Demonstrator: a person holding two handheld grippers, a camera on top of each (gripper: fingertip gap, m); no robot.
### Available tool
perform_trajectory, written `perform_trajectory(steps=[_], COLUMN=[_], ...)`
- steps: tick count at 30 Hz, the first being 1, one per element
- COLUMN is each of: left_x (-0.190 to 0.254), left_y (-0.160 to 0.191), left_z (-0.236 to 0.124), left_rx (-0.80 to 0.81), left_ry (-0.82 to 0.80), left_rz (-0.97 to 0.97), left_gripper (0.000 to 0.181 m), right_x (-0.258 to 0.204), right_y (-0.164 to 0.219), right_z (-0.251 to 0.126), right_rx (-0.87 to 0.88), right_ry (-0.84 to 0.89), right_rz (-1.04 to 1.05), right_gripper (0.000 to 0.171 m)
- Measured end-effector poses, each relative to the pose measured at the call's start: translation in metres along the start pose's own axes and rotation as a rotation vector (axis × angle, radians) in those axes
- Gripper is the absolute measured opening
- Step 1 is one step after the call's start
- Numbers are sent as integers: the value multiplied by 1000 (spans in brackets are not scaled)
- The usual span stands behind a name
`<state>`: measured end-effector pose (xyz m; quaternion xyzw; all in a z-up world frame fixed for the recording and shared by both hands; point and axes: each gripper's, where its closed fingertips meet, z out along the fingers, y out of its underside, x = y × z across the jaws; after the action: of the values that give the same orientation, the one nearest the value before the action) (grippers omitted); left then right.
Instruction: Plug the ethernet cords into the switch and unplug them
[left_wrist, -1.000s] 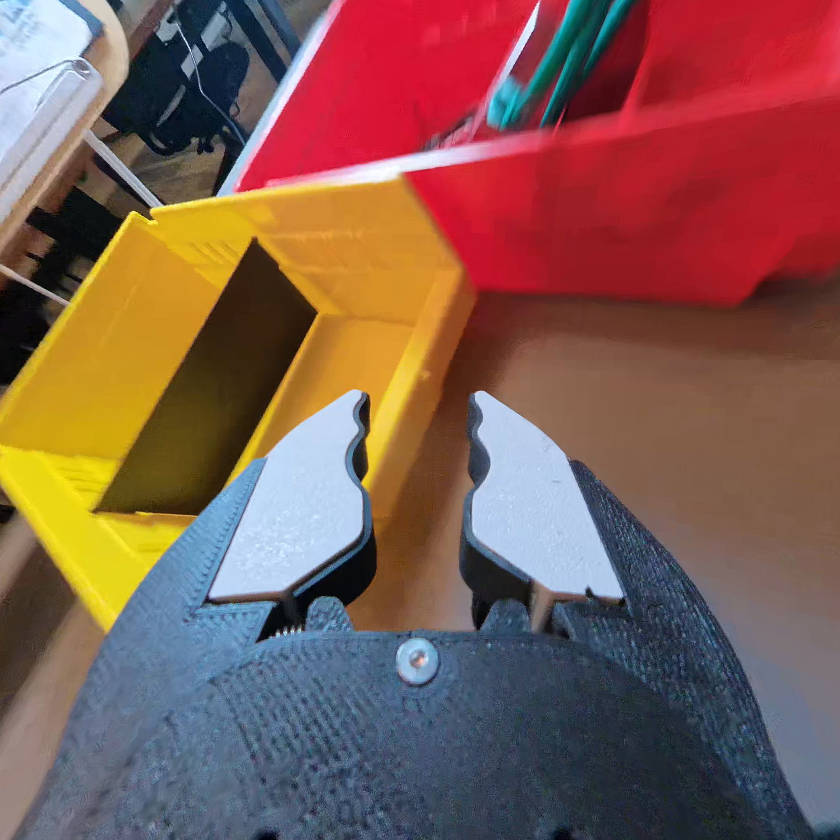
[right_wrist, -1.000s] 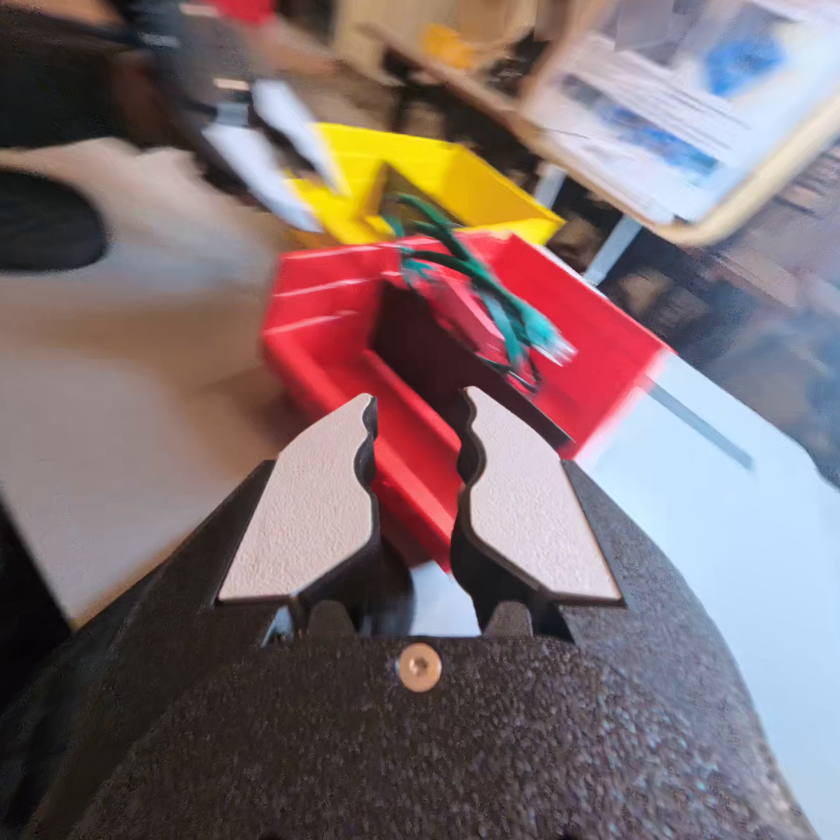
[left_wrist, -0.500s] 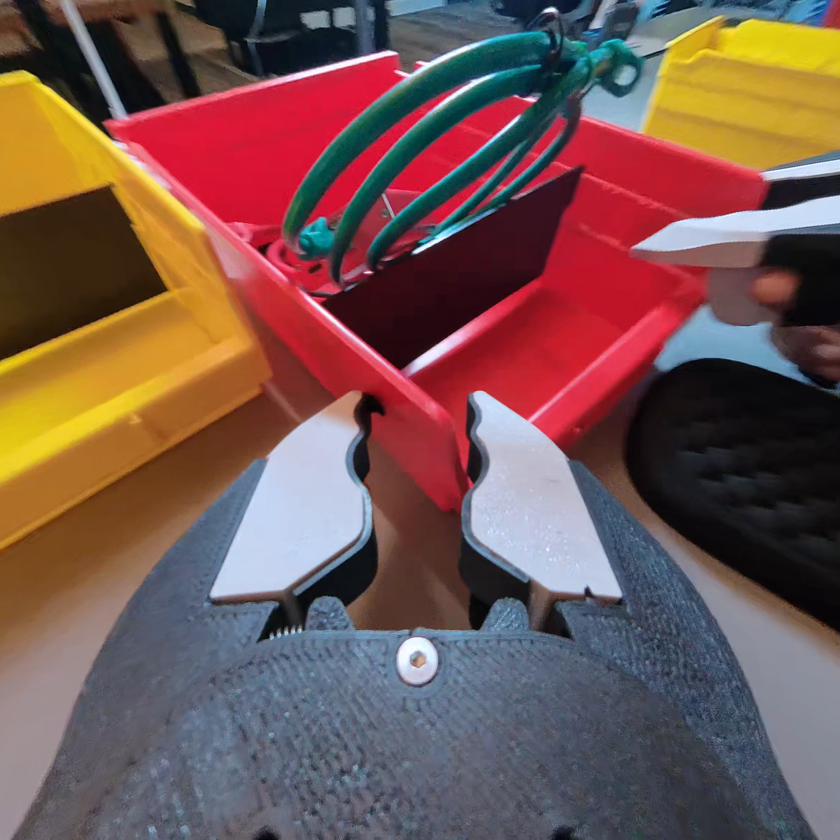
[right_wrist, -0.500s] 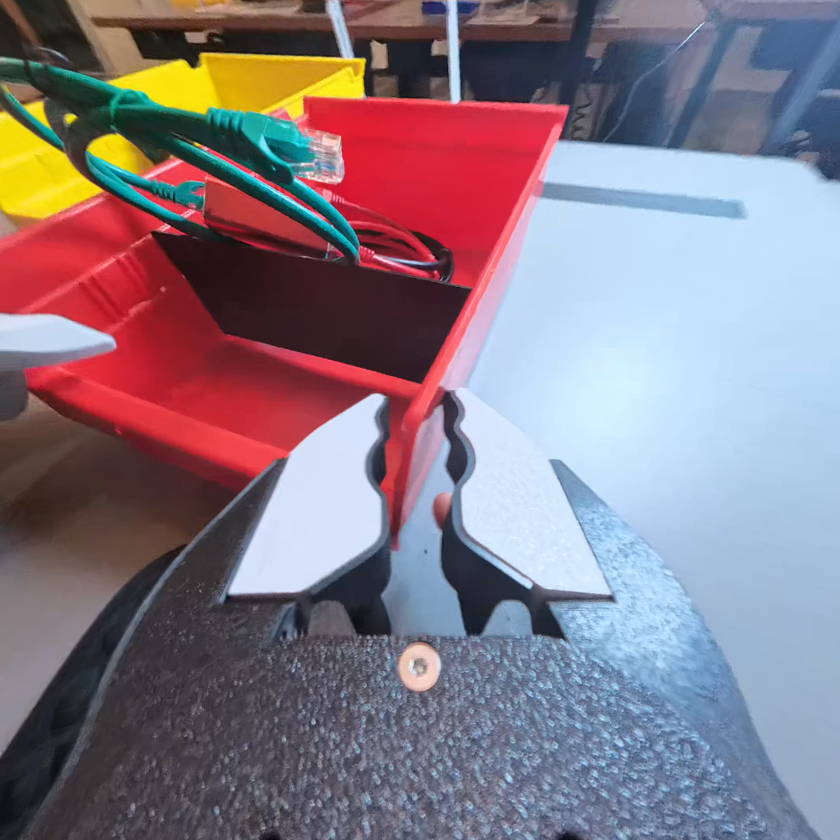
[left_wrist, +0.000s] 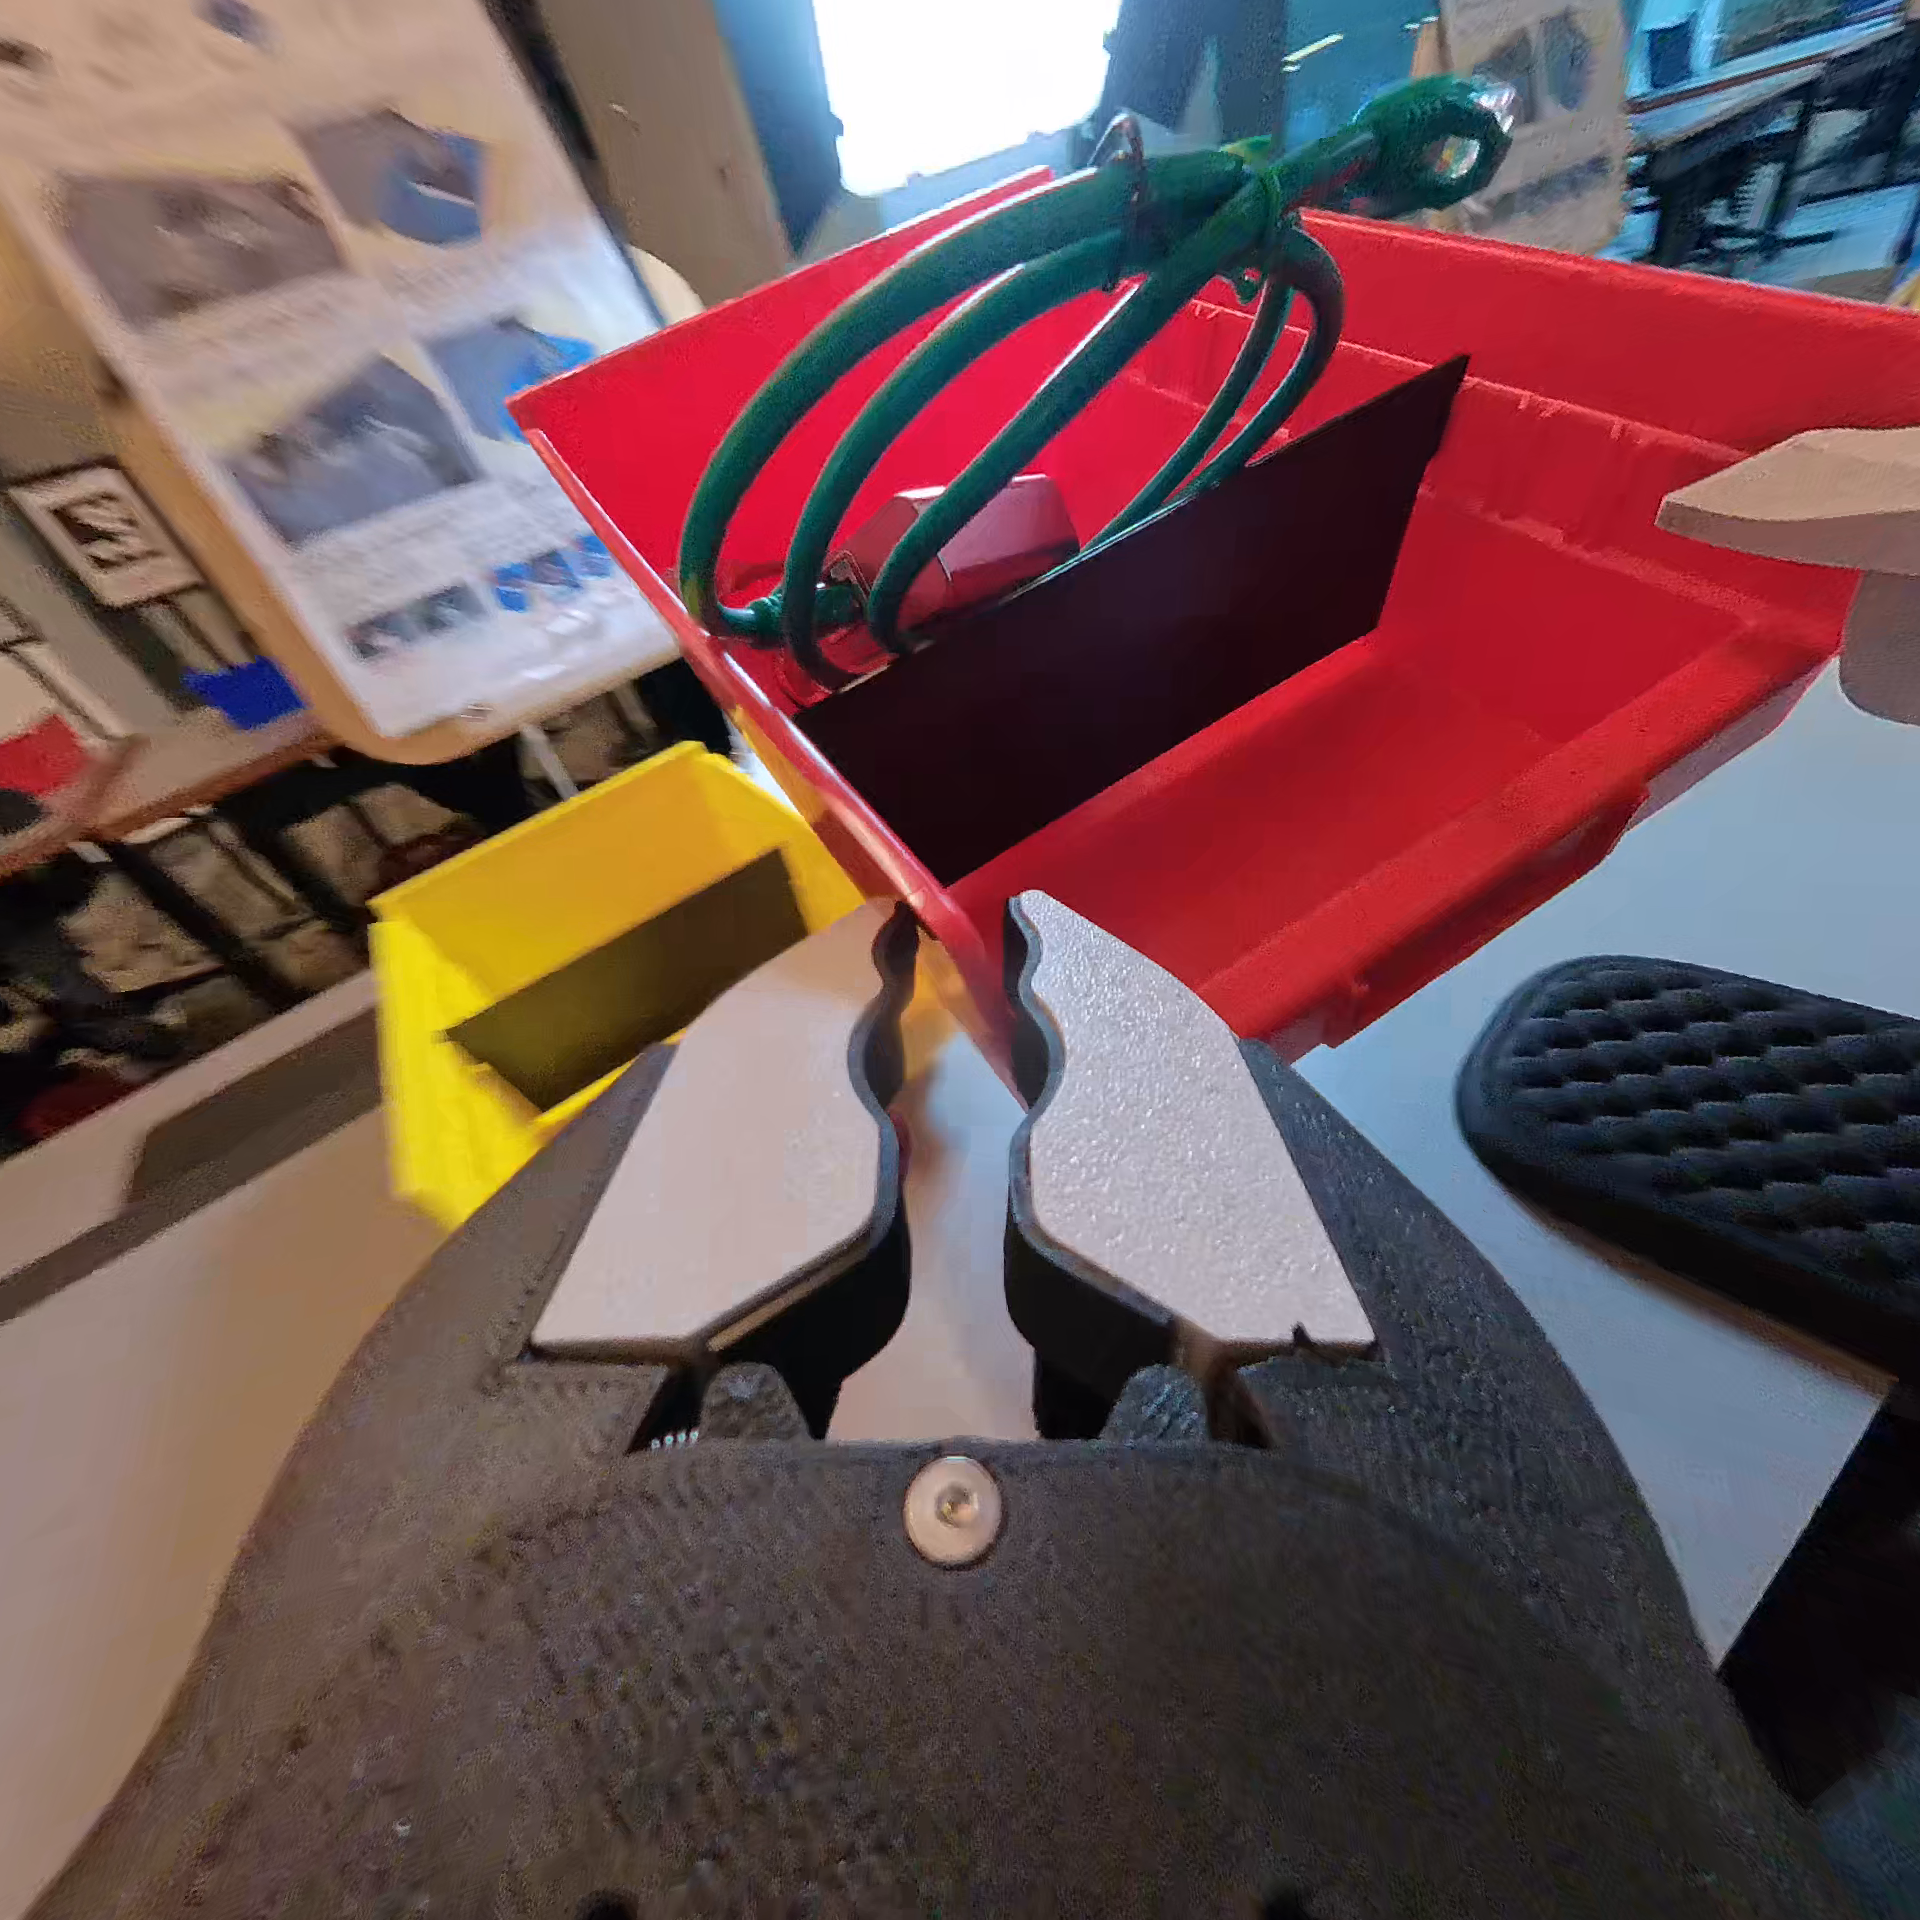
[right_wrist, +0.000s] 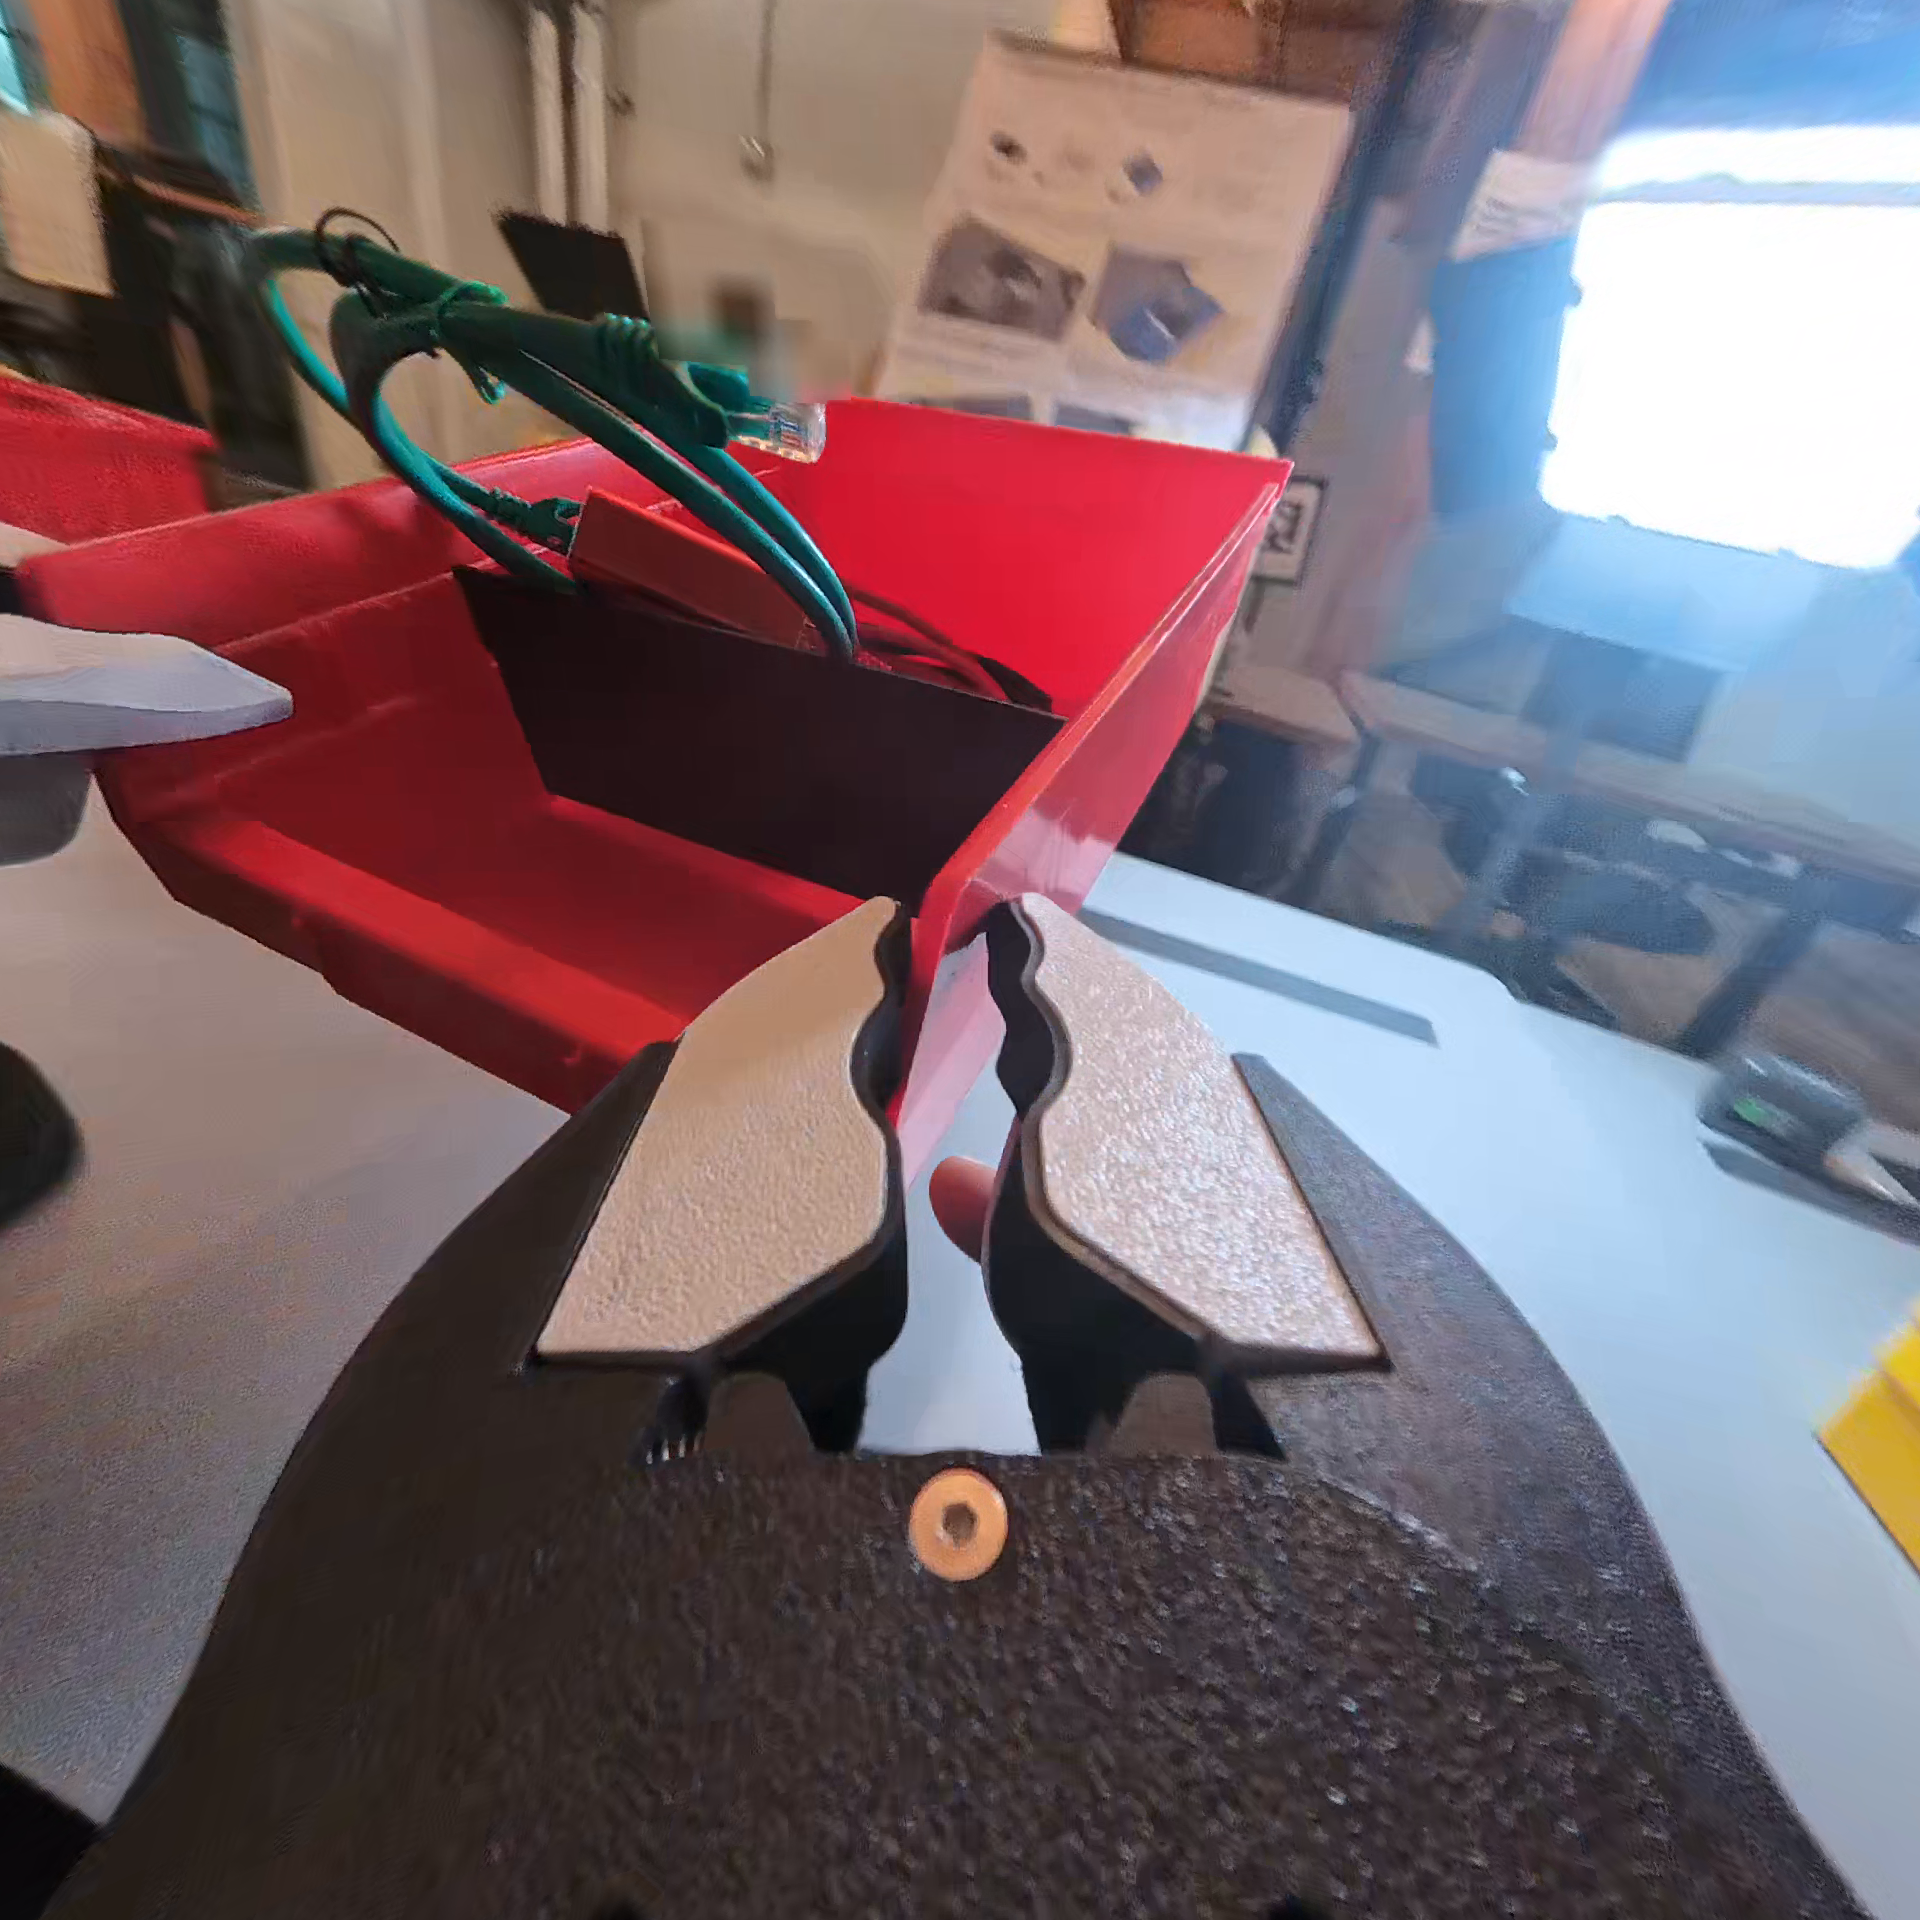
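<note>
A coil of green ethernet cords and a red switch sit in the back part of a red bin, behind a black divider. My left gripper is shut on the bin's left wall near the front corner. My right gripper is shut on the bin's right wall. The bin is tilted, held between both grippers. In the right wrist view the cords end in a clear plug above the switch.
A yellow bin stands left of the red bin. A black honeycomb mat lies on the table to the right. Another yellow bin shows at the right edge. Posters and benches stand behind. The tips of one gripper are about 20 cm away from the tips of the other.
Both grippers have closed on the red bin's side walls. The bin now sits tilted and higher against the room, and both views have swung upward.
</note>
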<state>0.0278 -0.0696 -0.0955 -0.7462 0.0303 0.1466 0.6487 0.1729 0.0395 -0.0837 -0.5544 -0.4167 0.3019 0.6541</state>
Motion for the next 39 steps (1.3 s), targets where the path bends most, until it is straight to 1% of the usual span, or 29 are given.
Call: perform_trajectory(steps=[2,4,7,9,11,14,16,18,21,23,26,28,29,31,32,34,36,37,39], left_x=[-32,-67,-116,-147,-177,-211,-224,-234,-235,-231,-226,-223,-223,-236,-243,-246,-226,-210,-175], left_y=[-8,-9,3,17,34,75,103,134,178,200,216,211,207,192,182,158,142,140,150], left_z=[-35,-71,-122,-152,-175,-194,-193,-182,-154,-136,-109,-100,-99,-110,-117,-128,-124,-117,-101], left_rx=[-6,-27,-81,-133,-178,-259,-280,-309,-347,-373,-377,-383,-387,-385,-383,-383,-424,-467,-585], left_ry=[-78,-162,-271,-341,-397,-443,-412,-383,-312,-295,-274,-225,-203,-236,-251,-253,-150,-68,113], left_rz=[19,41,59,71,69,39,-11,-74,-110,-79,-106,-79,-79,-49,-20,70,170,201,234], left_gripper=[16,16,16,16,16,15,15,14,13,13,15,22,33,38,42,41,42,42,45], right_x=[-35,-75,-139,-183,-226,-279,-302,-314,-311,-299,-283,-277,-272,-250,-235,-201,-178,-170,-159], right_y=[-24,-41,-56,-57,-50,-22,5,35,76,83,95,95,93,83,77,69,69,75,98], right_z=[15,34,66,88,109,137,151,160,167,171,173,163,156,148,146,150,159,167,186], right_rx=[49,81,102,99,79,27,-34,-97,-174,-199,-284,-313,-330,-353,-360,-391,-432,-462,-552], right_ry=[-78,-166,-300,-388,-462,-542,-582,-600,-570,-529,-526,-603,-641,-668,-665,-635,-651,-681,-753], right_rz=[10,25,49,56,42,22,28,38,18,23,2,20,24,6,-13,-119,-292,-392,-595], right_gripper=[13,14,14,15,16,16,17,18,19,20,24,25,32,51,56,59,61,62,64])
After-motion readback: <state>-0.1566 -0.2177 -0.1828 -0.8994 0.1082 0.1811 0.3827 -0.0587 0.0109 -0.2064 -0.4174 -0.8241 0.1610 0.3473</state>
